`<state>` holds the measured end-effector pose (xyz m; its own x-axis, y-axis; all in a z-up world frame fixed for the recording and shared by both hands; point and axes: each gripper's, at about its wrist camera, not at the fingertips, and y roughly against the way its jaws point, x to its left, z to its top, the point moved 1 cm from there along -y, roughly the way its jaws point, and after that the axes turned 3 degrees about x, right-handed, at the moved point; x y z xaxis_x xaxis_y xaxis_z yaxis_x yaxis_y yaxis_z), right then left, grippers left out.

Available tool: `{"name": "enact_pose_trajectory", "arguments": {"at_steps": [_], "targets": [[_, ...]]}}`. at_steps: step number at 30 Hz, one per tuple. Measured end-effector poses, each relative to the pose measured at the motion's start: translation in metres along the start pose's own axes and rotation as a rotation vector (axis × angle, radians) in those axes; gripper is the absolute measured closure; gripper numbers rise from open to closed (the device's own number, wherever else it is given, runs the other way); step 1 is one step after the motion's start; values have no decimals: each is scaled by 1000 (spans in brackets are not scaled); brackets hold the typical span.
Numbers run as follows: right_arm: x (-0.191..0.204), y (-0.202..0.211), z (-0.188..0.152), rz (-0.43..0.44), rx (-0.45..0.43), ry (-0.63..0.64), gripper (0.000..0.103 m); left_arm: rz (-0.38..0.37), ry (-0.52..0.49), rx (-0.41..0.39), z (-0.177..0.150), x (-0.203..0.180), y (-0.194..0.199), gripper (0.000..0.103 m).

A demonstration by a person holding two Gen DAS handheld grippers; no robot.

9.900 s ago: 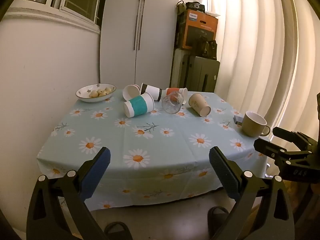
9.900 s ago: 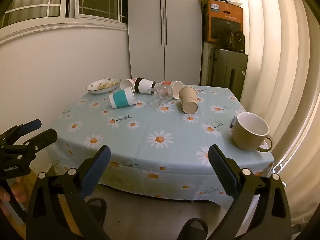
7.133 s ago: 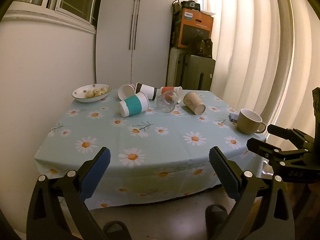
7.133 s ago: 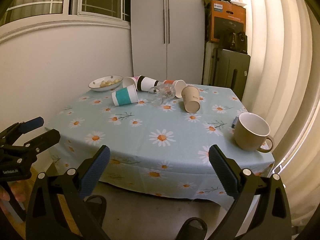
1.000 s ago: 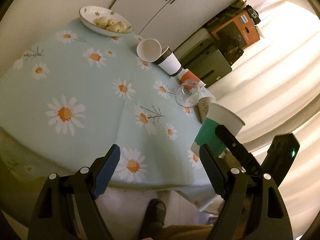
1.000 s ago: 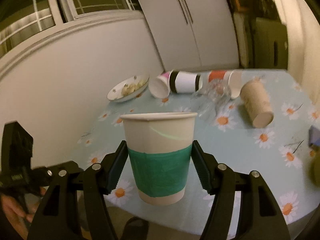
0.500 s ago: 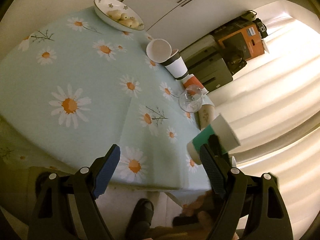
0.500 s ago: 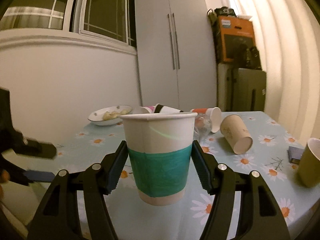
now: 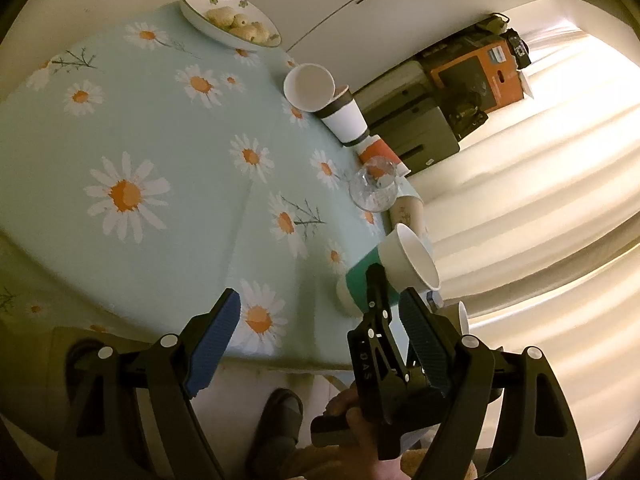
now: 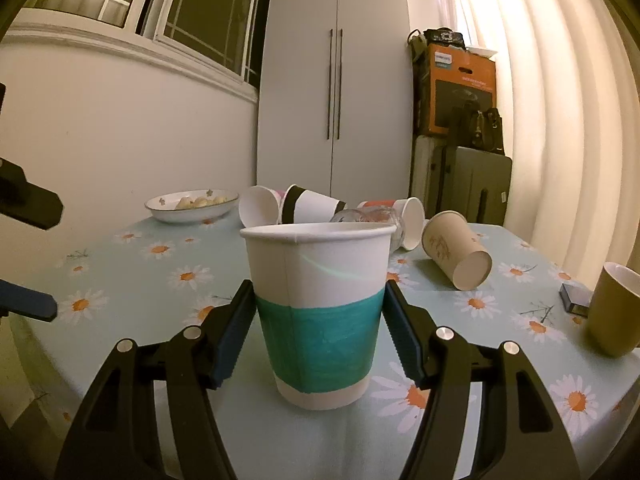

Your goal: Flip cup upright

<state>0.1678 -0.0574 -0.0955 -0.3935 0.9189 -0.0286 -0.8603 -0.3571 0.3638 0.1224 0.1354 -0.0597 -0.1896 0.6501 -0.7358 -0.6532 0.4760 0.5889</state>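
Note:
The white paper cup with a teal band [image 10: 318,312] stands upright between the fingers of my right gripper [image 10: 318,320], which is shut on it. Its base sits at or just above the daisy tablecloth [image 10: 140,280] near the front edge. In the left wrist view the same cup [image 9: 394,270] shows at the table's near right corner, with the right gripper's black finger [image 9: 376,300] against it. My left gripper [image 9: 320,328] is open and empty, held off the table's front edge.
Several cups lie on their sides at the back: a white one [image 10: 258,206], a black-banded one [image 10: 312,206], an orange-banded one [image 10: 404,214], a clear glass [image 9: 374,190] and a tan one [image 10: 456,254]. A bowl of food [image 10: 192,204] sits back left. An olive mug [image 10: 614,312] stands right.
My right gripper has lowered the upright teal cup toward the tablecloth near the front edge. My left gripper has shifted slightly and stays open.

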Motion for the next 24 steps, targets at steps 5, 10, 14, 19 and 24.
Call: {"name": "enact_pose_trajectory", "arguments": {"at_steps": [5,10,14,19,24], "targets": [[2,8,-3,11,14,-4,39,8,-5,3,-1,-1,-1,24],[5,13,0,28,18,-12,29,15,-10,9,-1,-1,-2,24],[3,17,5,24,16,-24,22,16,3,11,-1,2,-1,24],[-2,24,13,17,8,-41,21,18,4,4,-1,3,0,24],[-10,42,27,18,-19,-53,17,47,4,3,-4,8,4,24]]}}
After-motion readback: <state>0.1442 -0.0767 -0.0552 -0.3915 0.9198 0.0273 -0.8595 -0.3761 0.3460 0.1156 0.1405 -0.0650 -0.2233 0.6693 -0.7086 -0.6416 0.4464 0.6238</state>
